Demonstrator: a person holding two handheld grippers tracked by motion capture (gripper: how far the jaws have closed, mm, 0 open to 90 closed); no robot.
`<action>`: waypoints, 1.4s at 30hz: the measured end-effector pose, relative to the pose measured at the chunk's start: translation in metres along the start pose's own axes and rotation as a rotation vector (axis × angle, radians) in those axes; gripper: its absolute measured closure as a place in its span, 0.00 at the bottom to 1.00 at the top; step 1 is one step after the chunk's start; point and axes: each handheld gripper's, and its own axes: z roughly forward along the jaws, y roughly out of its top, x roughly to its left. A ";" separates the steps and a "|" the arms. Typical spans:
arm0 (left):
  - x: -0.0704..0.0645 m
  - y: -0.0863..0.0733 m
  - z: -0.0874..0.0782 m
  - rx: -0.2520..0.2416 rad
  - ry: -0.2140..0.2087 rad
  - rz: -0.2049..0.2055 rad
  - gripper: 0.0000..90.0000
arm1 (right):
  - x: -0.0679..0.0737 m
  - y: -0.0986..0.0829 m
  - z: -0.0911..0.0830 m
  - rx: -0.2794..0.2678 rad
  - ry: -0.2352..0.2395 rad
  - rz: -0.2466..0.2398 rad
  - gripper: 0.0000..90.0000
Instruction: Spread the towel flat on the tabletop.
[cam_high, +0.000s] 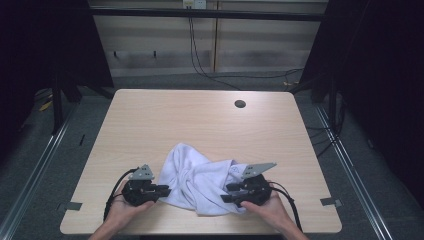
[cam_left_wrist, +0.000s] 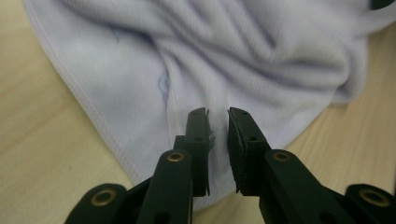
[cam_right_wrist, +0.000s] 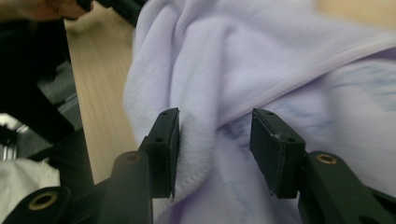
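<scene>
High view: crumpled white cloth (cam_high: 200, 180) on table (cam_high: 150, 125); left gripper (cam_high: 165, 190) at 9 o'clock, jaws narrowly apart over hem; right gripper (cam_high: 226, 192) at 3 o'clock, jaws wide around fold.

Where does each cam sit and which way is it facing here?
High view: fixed above the person's side, looking forward and down on the table; both hands enter from the bottom, left tool and right tool flanking the white cloth.
Left gripper view: rides the left tool, looking along its narrowly parted jaws at the cloth's hemmed edge.
Right gripper view: rides the right tool, jaws wide around a cloth fold; the other hand shows top left.
Shared: all show the cloth.
</scene>
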 end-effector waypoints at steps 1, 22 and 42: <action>-0.001 0.005 -0.002 -0.031 -0.001 0.001 0.87 | -0.003 0.001 -0.008 -0.024 -0.009 0.013 0.59; -0.004 0.073 0.101 0.037 -0.062 0.041 0.72 | -0.050 0.011 -0.002 -0.024 -0.184 0.012 0.67; 0.025 0.099 0.006 -0.320 -0.074 -0.055 0.93 | -0.072 0.035 -0.067 -0.142 -0.315 0.107 0.96</action>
